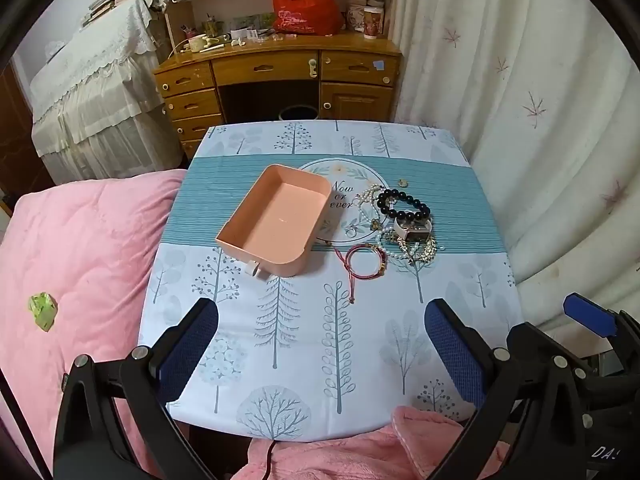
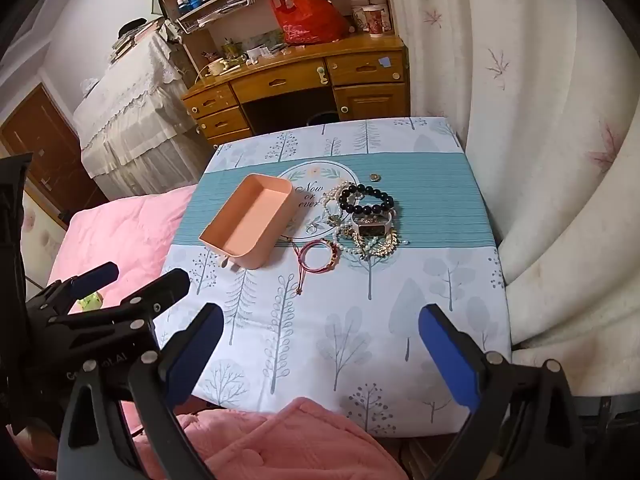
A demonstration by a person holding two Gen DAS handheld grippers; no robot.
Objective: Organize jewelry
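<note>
An empty peach tray [image 1: 256, 240] [image 2: 224, 240] sits on the small table [image 1: 304, 360] [image 2: 360, 340], left of centre. Right of it lies a heap of jewelry: a black bead bracelet [image 1: 404, 204] [image 2: 366, 199], a white watch [image 1: 414, 232] [image 2: 372, 229], pearl strands [image 1: 368, 196] [image 2: 334, 196], gold chains [image 1: 424, 250] [image 2: 380, 246] and a red cord bracelet [image 1: 364, 262] [image 2: 318, 256]. A small gold piece [image 1: 402, 182] [image 2: 375, 177] lies apart behind. My left gripper [image 1: 322, 316] and right gripper [image 2: 320, 320] are open and empty over the table's near part.
A pink quilt [image 1: 80, 260] [image 2: 120, 232] lies left of the table and pink cloth [image 1: 360, 452] [image 2: 280, 440] at its near edge. A white curtain [image 1: 540, 120] [image 2: 560, 160] hangs right. A wooden desk [image 1: 280, 68] [image 2: 296, 76] stands behind.
</note>
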